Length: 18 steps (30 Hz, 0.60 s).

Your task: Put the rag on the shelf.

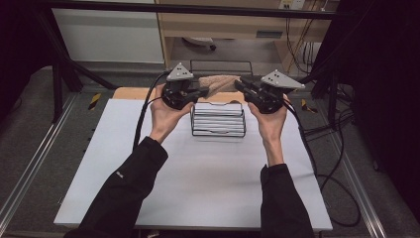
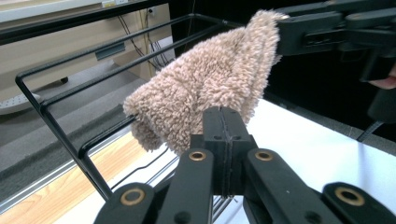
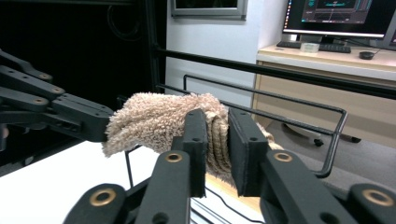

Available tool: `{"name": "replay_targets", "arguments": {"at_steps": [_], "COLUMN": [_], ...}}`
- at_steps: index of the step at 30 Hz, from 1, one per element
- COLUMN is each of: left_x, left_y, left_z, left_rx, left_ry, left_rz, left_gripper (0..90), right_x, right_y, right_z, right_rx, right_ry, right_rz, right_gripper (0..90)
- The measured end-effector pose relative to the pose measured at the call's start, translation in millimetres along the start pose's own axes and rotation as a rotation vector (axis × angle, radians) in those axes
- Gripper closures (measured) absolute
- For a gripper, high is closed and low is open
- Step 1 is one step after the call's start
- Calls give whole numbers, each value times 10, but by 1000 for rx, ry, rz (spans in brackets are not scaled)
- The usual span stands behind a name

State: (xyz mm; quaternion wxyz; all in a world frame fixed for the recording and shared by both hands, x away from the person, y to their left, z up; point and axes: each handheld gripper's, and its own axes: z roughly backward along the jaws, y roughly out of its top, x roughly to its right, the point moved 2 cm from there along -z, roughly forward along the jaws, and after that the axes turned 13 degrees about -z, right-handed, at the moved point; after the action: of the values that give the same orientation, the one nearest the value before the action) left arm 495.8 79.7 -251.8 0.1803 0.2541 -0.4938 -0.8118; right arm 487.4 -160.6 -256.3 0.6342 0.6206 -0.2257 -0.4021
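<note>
A beige fluffy towel (image 1: 221,83) hangs stretched between my two grippers above a black wire rack (image 1: 218,119) at the back of the white table (image 1: 198,173). My left gripper (image 1: 204,90) pinches the towel's left end, and its jaws (image 2: 226,135) stand pressed together with the towel (image 2: 210,84) bunched just beyond them. My right gripper (image 1: 238,84) grips the right end. In the right gripper view the towel's folded layers (image 3: 149,123) sit squeezed between the jaws of the right gripper (image 3: 217,135). The left gripper (image 3: 100,126) clamps the far end.
The rack's top rail (image 3: 289,100) runs close behind the towel. Black cables (image 1: 337,148) trail off the table's right edge. A wooden desk (image 3: 322,56) with monitors stands behind, and a dark frame bar (image 1: 198,9) crosses the back.
</note>
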Motion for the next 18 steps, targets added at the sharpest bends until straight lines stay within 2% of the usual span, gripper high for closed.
{"name": "replay_targets", "arguments": {"at_steps": [3,8,13,15,18], "left_x": [-3,1,5,10,16], "left_y": [-27,-78,-108,-120,-137], "left_z": [-31,-83,-121,-133,-144], "left_rx": [-10,-32,-42,-45,-50], "left_ry": [-1,2,7,6,6], "left_rz": [-2,-11,-15,-15,-21], "left_gripper": [900,899,899,899,899], "right_x": [1,-10,-32,-26,15], "right_y": [1,32,20,-18,-94], "right_z": [46,131,145,127,95], "right_rx": [-12,-7,-37,-67,-113], "right_ry": [16,43,70,58,19], "right_rz": [-15,-35,-47,-48,-51], "right_gripper": [713,695,789,839,858]}}
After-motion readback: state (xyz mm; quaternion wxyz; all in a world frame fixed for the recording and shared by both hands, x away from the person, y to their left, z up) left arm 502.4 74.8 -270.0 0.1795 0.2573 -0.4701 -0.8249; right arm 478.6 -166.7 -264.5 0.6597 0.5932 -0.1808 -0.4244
